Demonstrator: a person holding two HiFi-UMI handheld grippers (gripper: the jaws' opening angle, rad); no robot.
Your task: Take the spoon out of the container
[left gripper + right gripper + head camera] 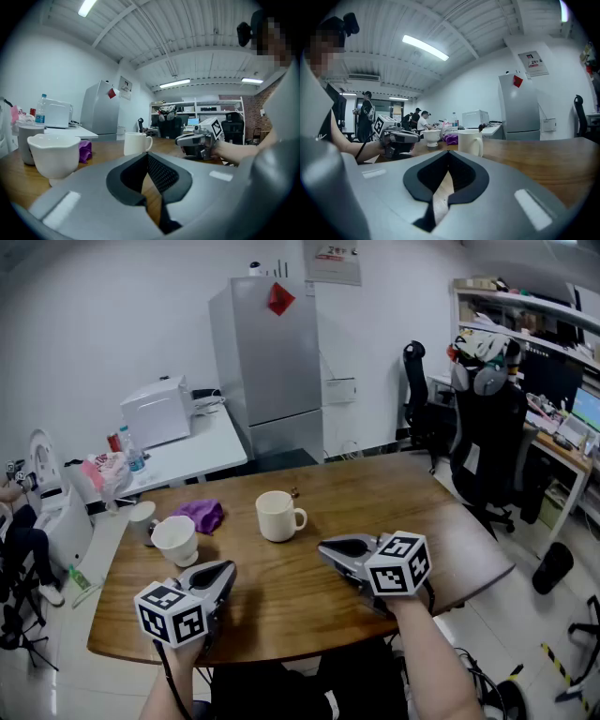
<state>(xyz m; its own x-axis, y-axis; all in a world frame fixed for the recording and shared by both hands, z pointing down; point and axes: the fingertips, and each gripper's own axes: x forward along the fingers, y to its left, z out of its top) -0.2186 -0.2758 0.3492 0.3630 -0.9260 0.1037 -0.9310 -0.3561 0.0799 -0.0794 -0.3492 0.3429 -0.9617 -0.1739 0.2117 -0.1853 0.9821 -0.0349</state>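
Observation:
A white mug [279,516] stands upright in the middle of the wooden table [469,531]; it also shows in the left gripper view as the mug [136,142] and in the right gripper view as the mug [470,142]. I see no spoon in it from these angles. A white bowl [175,540] and a grey cup [142,519] stand at the left. My left gripper [228,566] rests near the bowl, shut and empty. My right gripper [322,547] sits below and right of the mug, shut with nothing in it.
A purple cloth [200,515] lies between the bowl and the mug. A small dark object [294,491] sits just behind the mug. Beyond the table stand a grey fridge [272,362], a white side table [187,451] and black office chairs [487,437].

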